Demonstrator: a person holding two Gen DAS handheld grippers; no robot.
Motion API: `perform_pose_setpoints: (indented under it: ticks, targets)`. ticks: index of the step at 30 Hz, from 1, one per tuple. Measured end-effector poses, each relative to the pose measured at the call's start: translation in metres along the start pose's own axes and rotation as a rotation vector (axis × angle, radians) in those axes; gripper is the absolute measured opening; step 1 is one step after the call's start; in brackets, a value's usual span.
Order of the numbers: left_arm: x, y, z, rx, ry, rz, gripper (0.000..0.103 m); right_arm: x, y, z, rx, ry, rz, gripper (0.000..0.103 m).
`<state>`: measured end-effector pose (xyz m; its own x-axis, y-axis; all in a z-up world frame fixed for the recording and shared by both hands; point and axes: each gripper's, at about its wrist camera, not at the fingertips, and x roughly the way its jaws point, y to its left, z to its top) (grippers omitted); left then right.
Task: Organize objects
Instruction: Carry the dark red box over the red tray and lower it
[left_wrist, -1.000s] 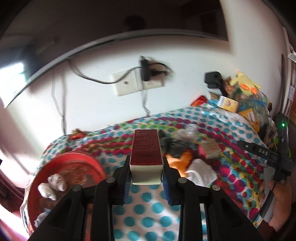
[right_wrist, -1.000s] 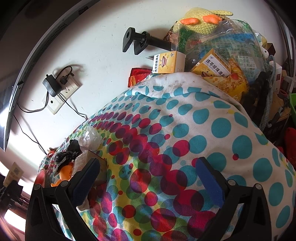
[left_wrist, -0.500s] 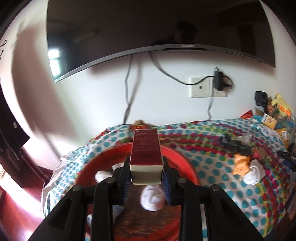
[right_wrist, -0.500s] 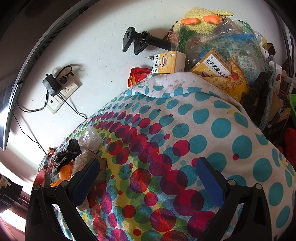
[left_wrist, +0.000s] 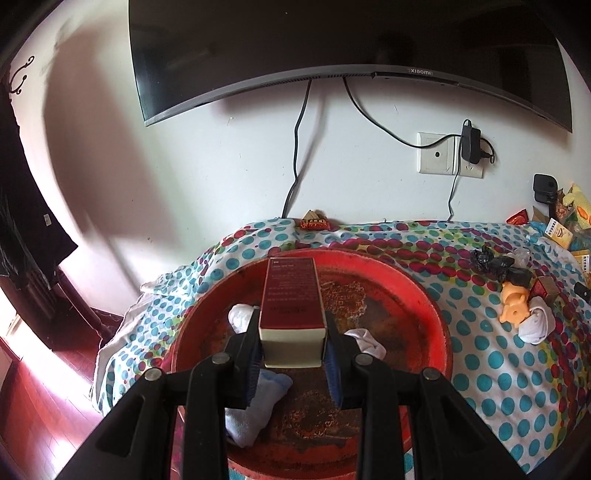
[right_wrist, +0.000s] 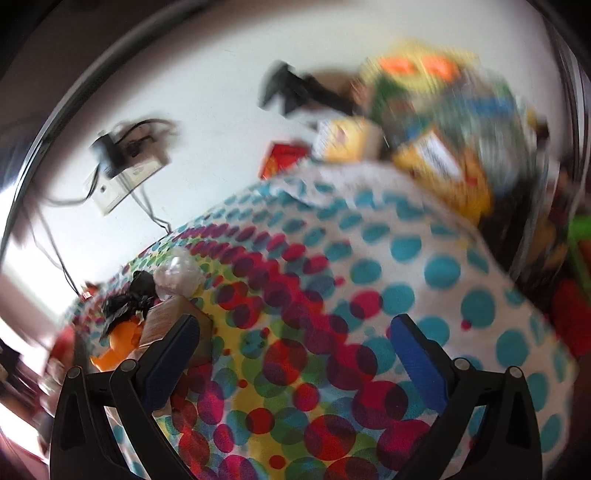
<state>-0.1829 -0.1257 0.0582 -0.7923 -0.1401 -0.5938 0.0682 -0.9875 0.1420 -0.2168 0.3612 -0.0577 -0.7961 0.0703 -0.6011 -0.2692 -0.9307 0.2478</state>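
Observation:
My left gripper (left_wrist: 291, 343) is shut on a dark red box with a cream end (left_wrist: 291, 299) and holds it above a worn red round tray (left_wrist: 413, 295). White socks (left_wrist: 240, 317) and a pale blue sock (left_wrist: 255, 402) lie in the tray. My right gripper (right_wrist: 291, 354) is open and empty above the polka-dot cloth (right_wrist: 332, 295). To its left lie a small brown box (right_wrist: 166, 317), an orange toy (right_wrist: 118, 343), a black bag (right_wrist: 125, 299) and a crumpled clear wrapper (right_wrist: 177, 273). The right wrist view is blurred.
A television (left_wrist: 332, 40) hangs on the white wall above a socket with a charger (left_wrist: 469, 144). A heap of snack boxes and bags (right_wrist: 436, 122) fills the table's far right. The orange toy (left_wrist: 513, 306) and a white sock ball (left_wrist: 535, 325) lie right of the tray.
My left gripper swung left with the red box, from over the clutter to above the red tray. My right gripper has started to move; its view is now blurred.

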Motion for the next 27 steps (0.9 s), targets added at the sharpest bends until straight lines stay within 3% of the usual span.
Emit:
perform_pose_setpoints:
  ticks: [4,5,12,18,27]
  targets:
    - [0.0,0.002,-0.004,-0.014,0.002,-0.01,0.029,-0.018,0.066,-0.014,-0.352,-0.105,-0.064,0.103]
    - [0.0,0.003,-0.005,-0.015,0.003,-0.011,0.029,-0.02,0.071,-0.017,-0.381,-0.116,-0.064,0.103]
    - [0.002,0.006,-0.009,-0.016,0.012,-0.014,0.029,-0.015,0.046,-0.007,-0.275,-0.078,-0.009,0.103]
    - [0.008,0.012,-0.008,-0.027,0.026,-0.01,0.029,-0.011,0.067,-0.012,-0.34,-0.079,-0.03,0.103]
    - [0.019,0.021,-0.01,-0.041,0.049,0.002,0.029,-0.011,0.066,-0.011,-0.346,-0.068,-0.026,0.103]
